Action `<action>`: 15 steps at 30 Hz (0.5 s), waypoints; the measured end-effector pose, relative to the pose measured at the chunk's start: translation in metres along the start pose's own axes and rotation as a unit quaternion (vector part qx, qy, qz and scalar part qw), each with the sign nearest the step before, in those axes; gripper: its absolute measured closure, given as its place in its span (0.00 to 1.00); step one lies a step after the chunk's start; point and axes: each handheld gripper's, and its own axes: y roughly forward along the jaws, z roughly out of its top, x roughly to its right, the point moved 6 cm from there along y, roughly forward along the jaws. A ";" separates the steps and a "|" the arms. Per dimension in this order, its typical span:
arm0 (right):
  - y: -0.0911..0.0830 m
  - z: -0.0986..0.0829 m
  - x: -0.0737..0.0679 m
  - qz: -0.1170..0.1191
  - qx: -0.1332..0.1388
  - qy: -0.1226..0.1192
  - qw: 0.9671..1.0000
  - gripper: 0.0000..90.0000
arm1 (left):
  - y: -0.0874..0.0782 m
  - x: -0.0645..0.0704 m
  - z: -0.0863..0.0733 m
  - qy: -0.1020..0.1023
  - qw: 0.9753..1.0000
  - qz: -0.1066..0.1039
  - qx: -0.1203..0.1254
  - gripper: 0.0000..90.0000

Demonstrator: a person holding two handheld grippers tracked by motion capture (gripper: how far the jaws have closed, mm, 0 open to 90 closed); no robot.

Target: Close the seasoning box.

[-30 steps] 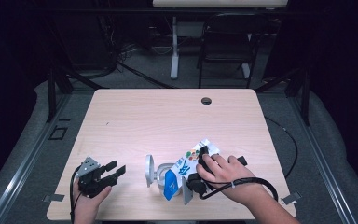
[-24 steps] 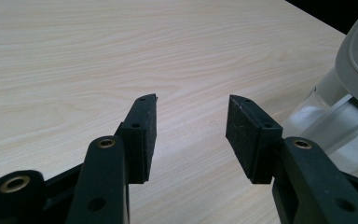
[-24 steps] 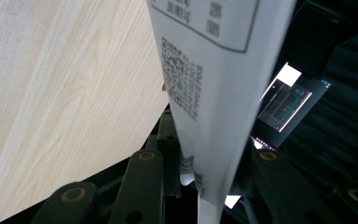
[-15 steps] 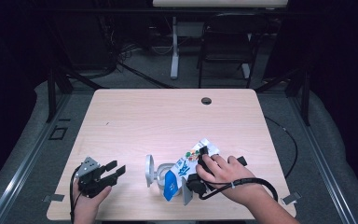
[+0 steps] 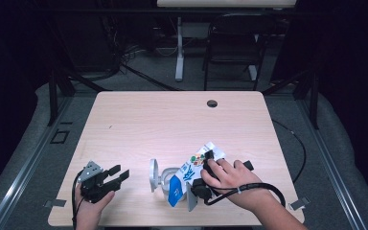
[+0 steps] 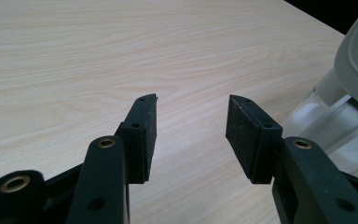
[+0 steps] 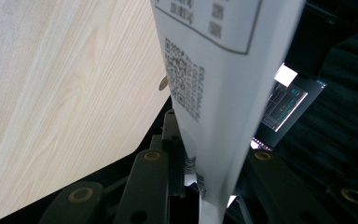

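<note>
Black jaws of the left gripper [image 5: 116,176] stand wide apart, holding nothing, low over the pale wood worktop [image 5: 172,124] near its front left corner. Just to its right sits a clear container [image 5: 165,176] with its grey lid [image 5: 153,175] up. Farther right, the right gripper [image 5: 206,165] pinches a printed snack packet [image 5: 196,160] tight, tipped over the container.

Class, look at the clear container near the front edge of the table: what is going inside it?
A colourful packet, clamped in the right gripper, tilts into the clear container, a blue piece hanging over its front. The packet and hand cover the container's inside.
</note>
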 end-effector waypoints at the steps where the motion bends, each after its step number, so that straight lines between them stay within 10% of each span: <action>1: 0.000 0.000 0.000 0.000 0.000 -0.001 1.000 0.86 | 0.000 0.000 0.000 0.000 1.000 0.000 0.000 0.60; 15: -0.001 0.000 0.002 -0.007 -0.002 -0.012 1.000 0.88 | 0.000 0.000 0.000 0.000 1.000 0.000 0.000 0.60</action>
